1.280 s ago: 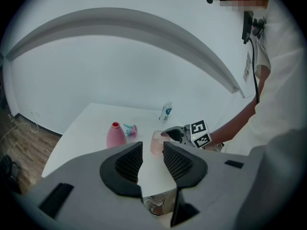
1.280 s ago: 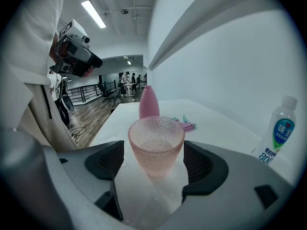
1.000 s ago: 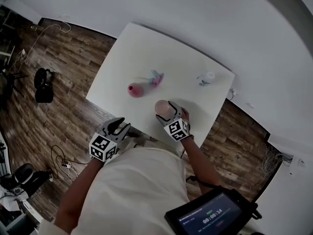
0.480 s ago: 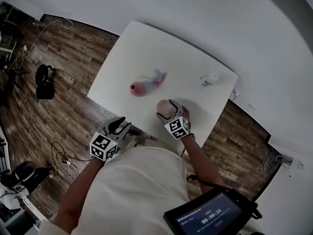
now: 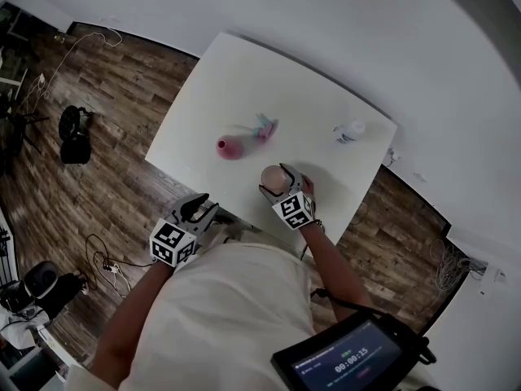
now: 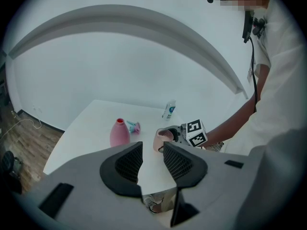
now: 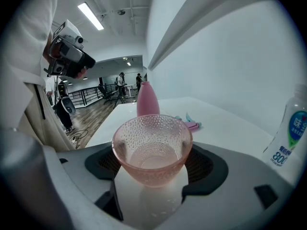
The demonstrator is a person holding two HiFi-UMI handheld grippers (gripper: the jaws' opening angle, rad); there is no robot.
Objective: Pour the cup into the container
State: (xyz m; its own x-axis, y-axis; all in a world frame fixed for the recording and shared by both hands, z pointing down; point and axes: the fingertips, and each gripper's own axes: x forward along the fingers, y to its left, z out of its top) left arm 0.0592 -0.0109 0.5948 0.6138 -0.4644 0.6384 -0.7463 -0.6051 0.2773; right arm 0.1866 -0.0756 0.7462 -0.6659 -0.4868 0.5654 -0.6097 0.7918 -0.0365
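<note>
Near the smooth pink bottle, my right gripper clamps the upright cup, translucent pink and dimpled, by its sides; farther from the bottle, my left gripper has its jaws narrowly apart, empty.

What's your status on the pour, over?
Right gripper shut on pink cup, cup upright. Left gripper open, empty, short of the table. Pink bottle standing, spray head beside it; nothing between cup and bottle.

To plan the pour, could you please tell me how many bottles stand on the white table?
2. The opaque pink bottle stands near the middle of the white table; the clear labelled water bottle stands near its far right corner. None appears hidden.
</note>
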